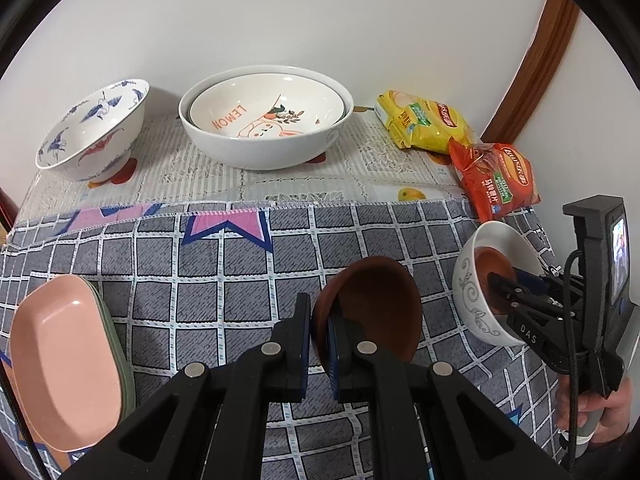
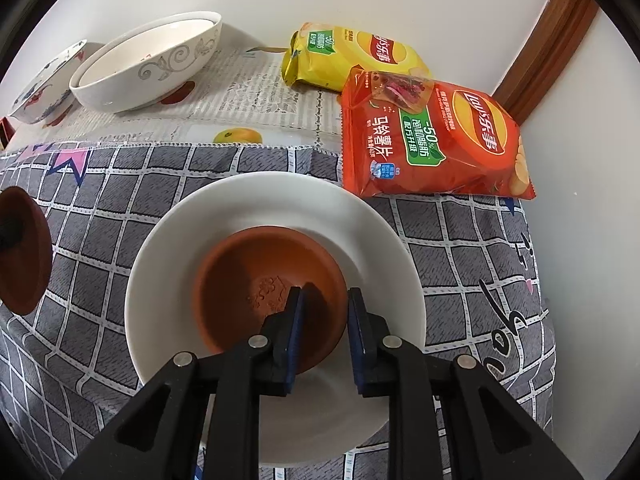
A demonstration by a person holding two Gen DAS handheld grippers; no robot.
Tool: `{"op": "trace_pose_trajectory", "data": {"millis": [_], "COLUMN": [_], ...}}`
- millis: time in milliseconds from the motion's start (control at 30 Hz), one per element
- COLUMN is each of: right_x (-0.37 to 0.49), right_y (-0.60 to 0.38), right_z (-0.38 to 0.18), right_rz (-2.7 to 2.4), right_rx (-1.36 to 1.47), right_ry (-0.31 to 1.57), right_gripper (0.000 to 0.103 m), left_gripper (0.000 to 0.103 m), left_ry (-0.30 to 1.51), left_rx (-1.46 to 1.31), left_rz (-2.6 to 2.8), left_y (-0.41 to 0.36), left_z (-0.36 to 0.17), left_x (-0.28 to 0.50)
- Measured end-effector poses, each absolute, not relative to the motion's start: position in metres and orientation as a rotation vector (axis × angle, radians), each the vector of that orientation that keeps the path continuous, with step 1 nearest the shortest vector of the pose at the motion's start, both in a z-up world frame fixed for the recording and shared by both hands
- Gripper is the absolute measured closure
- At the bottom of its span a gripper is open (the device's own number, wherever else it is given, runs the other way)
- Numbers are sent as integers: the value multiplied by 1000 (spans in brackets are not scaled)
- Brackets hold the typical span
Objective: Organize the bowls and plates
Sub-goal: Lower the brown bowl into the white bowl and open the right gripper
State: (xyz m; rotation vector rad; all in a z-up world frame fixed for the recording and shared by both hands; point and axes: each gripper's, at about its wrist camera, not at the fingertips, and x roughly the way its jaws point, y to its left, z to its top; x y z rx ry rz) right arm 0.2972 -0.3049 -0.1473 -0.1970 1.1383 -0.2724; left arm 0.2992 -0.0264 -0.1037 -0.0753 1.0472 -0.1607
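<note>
Checked tablecloth [image 1: 200,264], "LEMON" bowl [image 1: 264,116], Lay's crisp bags [image 2: 436,140]

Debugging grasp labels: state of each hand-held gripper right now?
Left hand-held gripper: shut on the rim of a brown bowl.
Right hand-held gripper: open, straddling the rim of the brown bowl in the white bowl, not pressing it.

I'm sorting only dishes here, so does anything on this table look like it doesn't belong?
Yes: two crisp bags, a yellow bag and a red bag, lie at the table's far right corner by the wall, among the bowls. They are snacks, not tableware. The red one overlaps the yellow one's edge. Nothing looks spilled or broken.
</note>
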Motion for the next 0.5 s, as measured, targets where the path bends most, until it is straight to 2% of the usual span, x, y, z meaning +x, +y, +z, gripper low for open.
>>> {"op": "trace_pose_trajectory", "data": {"millis": [67, 233, 500], "right_x": [296, 294, 290], "right_y": [-303, -298, -297], "right_z": [-147, -145, -141], "right_rz": [-264, -283, -271], "right_rx": [-199, -228, -204], "right_ry": [1141, 1130, 1136], "right_gripper": [74, 68, 67], "left_gripper": [95, 95, 95], "left_ry": [1044, 1040, 1030], "left_rx": [-74, -62, -60], "left_rz": [-161, -169, -182], "left_y": [-27, -32, -35], "left_z": [-101, -97, -92], "left_x": [298, 294, 290]}}
